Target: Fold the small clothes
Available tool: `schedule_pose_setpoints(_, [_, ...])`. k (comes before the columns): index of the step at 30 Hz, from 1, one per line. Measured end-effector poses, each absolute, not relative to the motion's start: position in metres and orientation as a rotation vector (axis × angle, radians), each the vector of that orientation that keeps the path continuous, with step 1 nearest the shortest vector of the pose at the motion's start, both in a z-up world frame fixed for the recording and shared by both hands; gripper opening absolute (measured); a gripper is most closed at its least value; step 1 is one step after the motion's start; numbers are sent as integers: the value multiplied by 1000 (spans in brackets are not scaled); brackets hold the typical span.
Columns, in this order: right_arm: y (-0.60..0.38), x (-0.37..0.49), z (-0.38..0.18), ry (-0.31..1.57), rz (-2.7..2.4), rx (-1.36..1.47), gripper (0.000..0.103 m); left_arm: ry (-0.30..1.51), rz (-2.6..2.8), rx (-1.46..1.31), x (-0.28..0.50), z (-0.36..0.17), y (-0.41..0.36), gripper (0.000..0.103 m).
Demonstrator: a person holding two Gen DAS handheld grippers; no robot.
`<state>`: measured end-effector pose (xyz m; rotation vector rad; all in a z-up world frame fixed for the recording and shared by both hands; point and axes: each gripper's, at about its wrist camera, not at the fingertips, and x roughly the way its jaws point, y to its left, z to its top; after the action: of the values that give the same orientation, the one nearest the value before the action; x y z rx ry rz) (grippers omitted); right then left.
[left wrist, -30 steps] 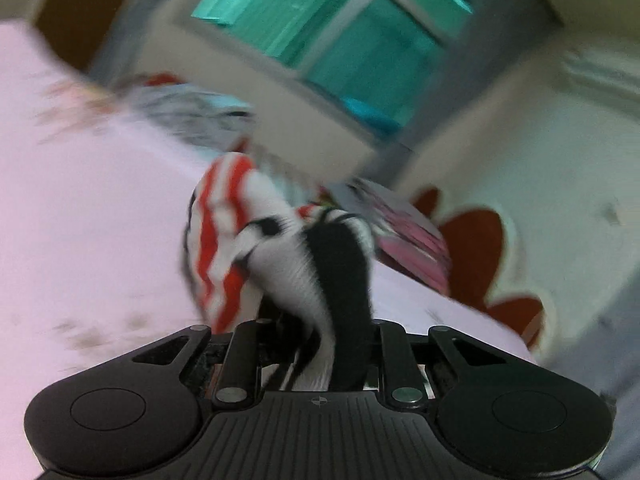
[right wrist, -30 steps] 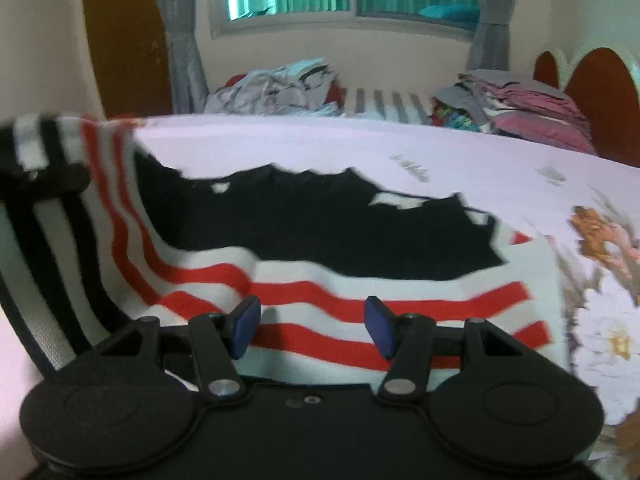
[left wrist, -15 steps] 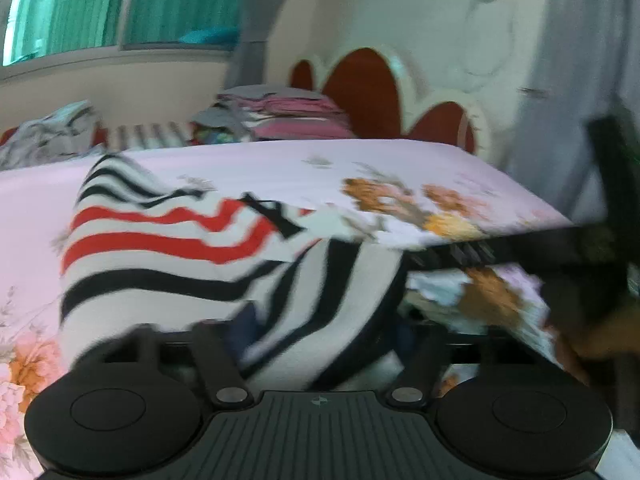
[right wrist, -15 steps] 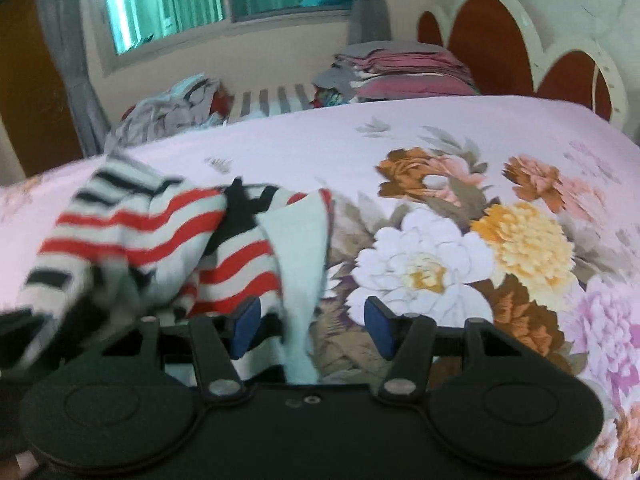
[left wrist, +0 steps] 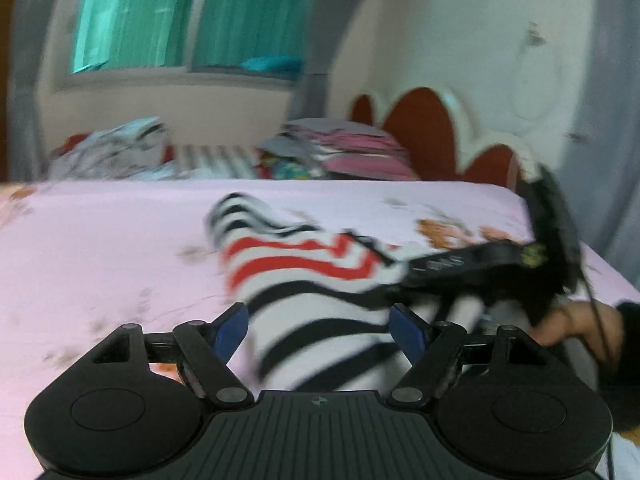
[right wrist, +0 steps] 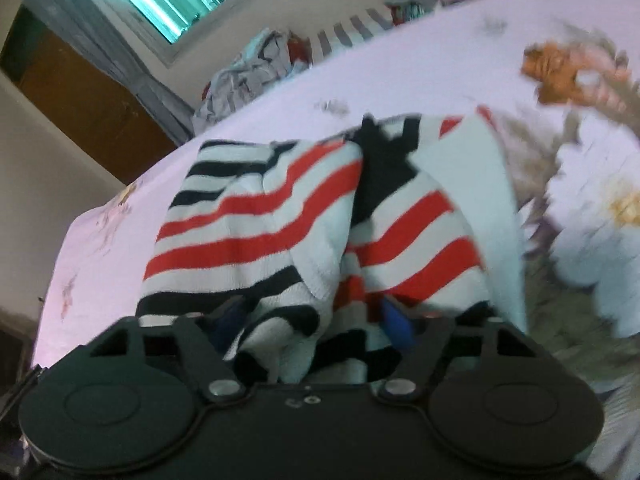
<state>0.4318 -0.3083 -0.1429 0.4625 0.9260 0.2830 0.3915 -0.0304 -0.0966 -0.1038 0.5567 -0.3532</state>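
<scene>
My left gripper [left wrist: 318, 330] has its fingers wide apart, holding nothing. My right gripper [right wrist: 316, 326] reaches into the striped shirt [right wrist: 280, 216], bunched on the bed [left wrist: 100, 240]; I cannot tell if it grips. The folding looks only partly done.

The pink floral bed [left wrist: 120, 240] carries a striped garment [left wrist: 304, 280] and 2 clothes piles [left wrist: 340, 148].

Dim, motion-blurred, perhaps window-lit [left wrist: 192, 20]
</scene>
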Motion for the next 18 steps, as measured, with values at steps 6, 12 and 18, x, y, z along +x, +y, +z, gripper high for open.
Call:
schedule_pose_setpoints(6, [-295, 426, -130, 873, 311, 402, 26, 597, -262, -221, 414, -120, -11, 77])
schedule_pose_setpoints(12, [-296, 408, -94, 681, 257, 225, 21, 622, -271, -291, 440, -135, -27, 77])
schedule_pose_setpoints(18, [-327, 391, -85, 603, 124, 58, 20, 631, -345, -307, 447, -141, -55, 77])
